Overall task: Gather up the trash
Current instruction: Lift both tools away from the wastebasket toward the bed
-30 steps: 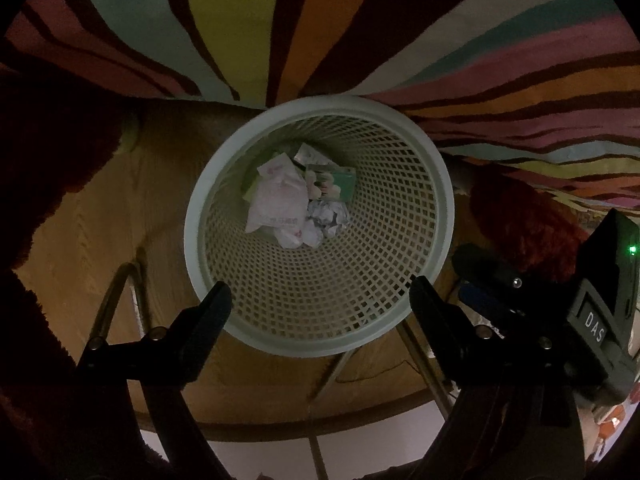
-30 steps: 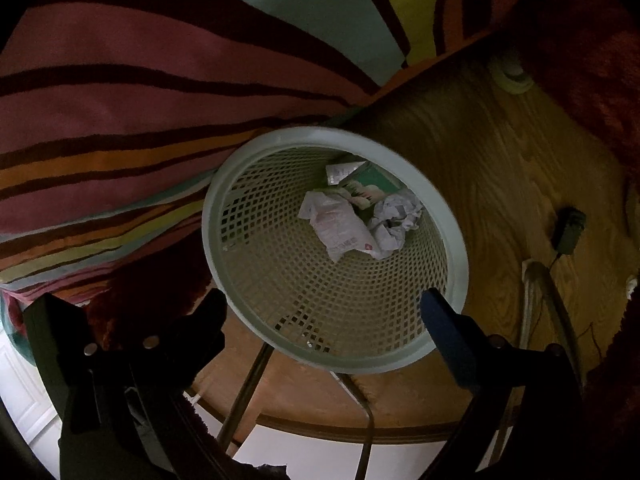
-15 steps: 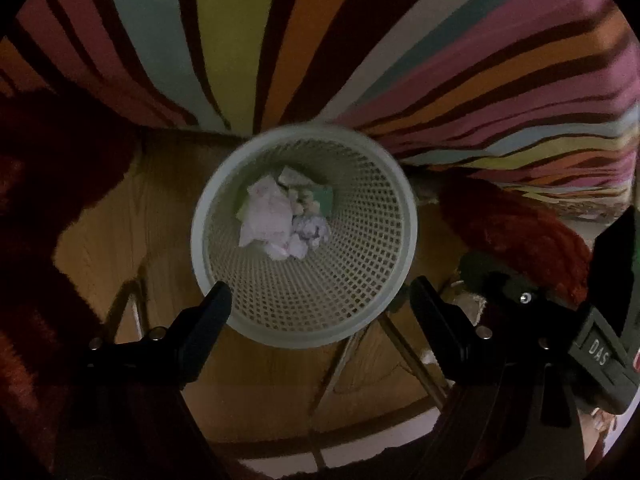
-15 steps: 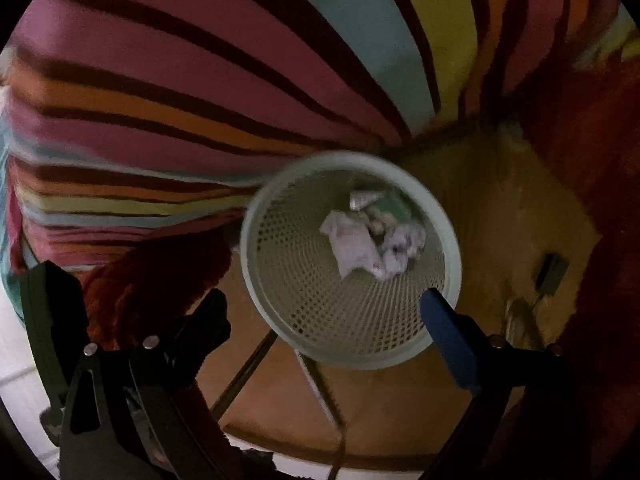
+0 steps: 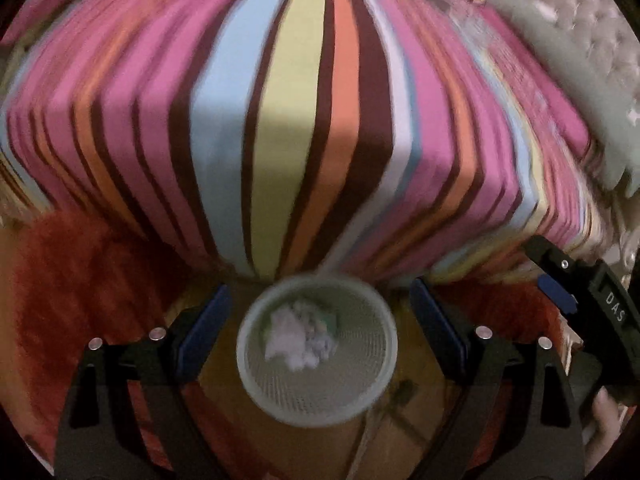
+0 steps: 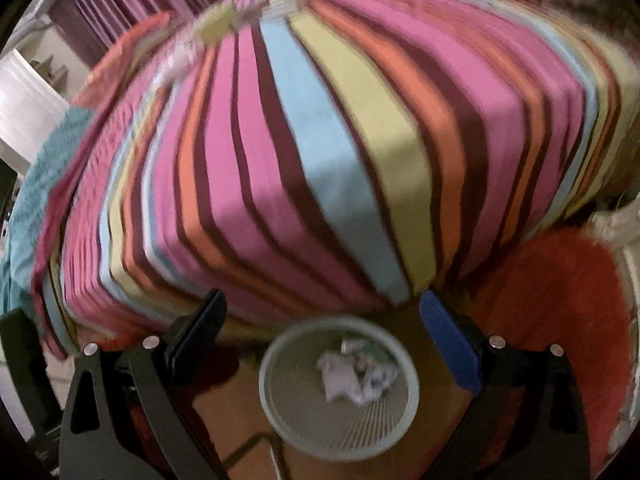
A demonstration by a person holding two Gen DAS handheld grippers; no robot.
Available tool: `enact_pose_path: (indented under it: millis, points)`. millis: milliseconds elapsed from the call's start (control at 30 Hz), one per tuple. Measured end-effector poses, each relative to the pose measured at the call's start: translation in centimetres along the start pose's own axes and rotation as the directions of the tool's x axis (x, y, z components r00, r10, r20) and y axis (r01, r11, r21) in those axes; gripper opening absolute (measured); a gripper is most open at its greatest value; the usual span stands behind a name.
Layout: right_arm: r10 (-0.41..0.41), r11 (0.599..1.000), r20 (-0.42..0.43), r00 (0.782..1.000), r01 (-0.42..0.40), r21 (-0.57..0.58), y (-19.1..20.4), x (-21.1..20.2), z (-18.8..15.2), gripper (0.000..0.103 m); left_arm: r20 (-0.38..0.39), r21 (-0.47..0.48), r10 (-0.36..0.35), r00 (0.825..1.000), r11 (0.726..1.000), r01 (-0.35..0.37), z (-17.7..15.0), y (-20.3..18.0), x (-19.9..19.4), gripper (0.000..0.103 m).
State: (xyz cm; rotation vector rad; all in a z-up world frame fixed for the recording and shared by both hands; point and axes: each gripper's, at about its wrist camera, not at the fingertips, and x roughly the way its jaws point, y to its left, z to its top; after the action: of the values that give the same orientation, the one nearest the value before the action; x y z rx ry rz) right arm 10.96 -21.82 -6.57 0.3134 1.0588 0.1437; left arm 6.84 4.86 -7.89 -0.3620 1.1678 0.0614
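Note:
A pale green mesh wastebasket [image 5: 376,392] stands on the wood floor below both grippers; it also shows in the right wrist view [image 6: 288,412]. Crumpled white paper and wrappers [image 5: 298,338] lie in its bottom, also seen from the right [image 6: 352,378]. My left gripper [image 5: 320,304] is open and empty, high above the basket. My right gripper [image 6: 322,306] is open and empty too, and it shows at the right edge of the left wrist view [image 5: 580,292]. Both views are blurred.
A bed with a striped multicolour cover [image 5: 300,120] fills the upper part of both views [image 6: 320,160]. A red shaggy rug [image 5: 80,280] lies on the floor beside the basket [image 6: 560,300]. A tufted headboard [image 5: 580,20] is at the upper right.
Both grippers have risen well away from the basket and tilted up, so the basket looks smaller and lower and the bed top has come into view. Both stay open and empty.

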Motion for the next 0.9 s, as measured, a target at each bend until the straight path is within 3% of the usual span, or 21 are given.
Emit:
enact_pose_path:
  millis: [133,200,433,900]
  points:
    - [-0.027,0.998,0.101,0.994,0.032,-0.046,0.7,-1.1,2.5,0.093,0.136,0.02,0.042,0.99,0.999,-0.045,2.7,-0.7,-2.1,0.088]
    - [-0.036,0.997,0.124,0.992,0.044,-0.058,1.0,-1.0,3.5,0.093,0.169,0.025,0.049,0.984,0.998,-0.054,4.6,-1.2,-2.5,0.088]
    - [-0.041,0.998,0.164,0.986,0.047,-0.036,1.6,0.3,7.1,0.093,0.209,-0.031,0.036,0.977,0.999,-0.03,10.3,-1.8,-2.0,0.088]
    - [-0.079,0.993,0.179,0.981,0.093,-0.069,3.3,3.9,14.3,0.093,0.227,-0.047,0.072,0.971,0.997,-0.063,20.6,-3.3,2.1,0.088]
